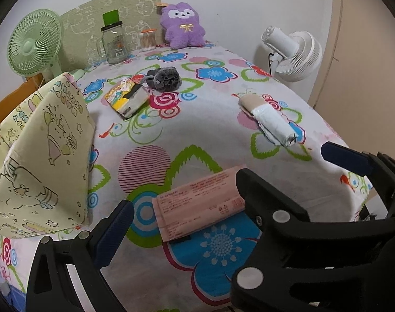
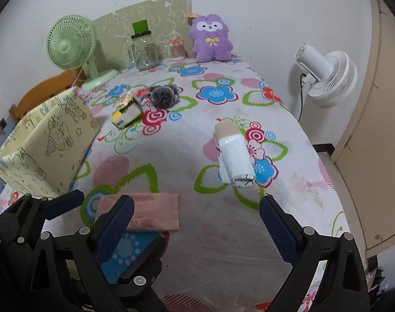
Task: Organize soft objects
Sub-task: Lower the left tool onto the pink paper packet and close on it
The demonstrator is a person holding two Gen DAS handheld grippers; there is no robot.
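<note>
A pink flat packet [image 1: 200, 202] [image 2: 150, 210] lies on the floral tablecloth, just ahead of my open, empty left gripper [image 1: 187, 221]. A white and tan roll [image 1: 267, 117] [image 2: 235, 153] lies to the right, ahead of my open, empty right gripper [image 2: 197, 221]. A yellow pack [image 1: 127, 97] [image 2: 126, 111] and a grey mesh sponge [image 1: 167, 78] [image 2: 162, 96] lie mid-table. A purple plush [image 1: 183, 26] [image 2: 211, 39] sits at the back. A pale yellow fabric bin [image 1: 41, 156] [image 2: 49, 143] stands on the left. The right gripper's fingers [image 1: 345, 157] show in the left wrist view.
A green fan [image 1: 33, 44] [image 2: 72, 44], a glass jar [image 1: 114, 41] [image 2: 145, 50] and a cotton swab pot [image 1: 148, 39] [image 2: 176, 49] stand at the back. A white fan [image 1: 296, 54] [image 2: 327, 78] stands off the table's right edge. A door [image 2: 379, 130] is on the right.
</note>
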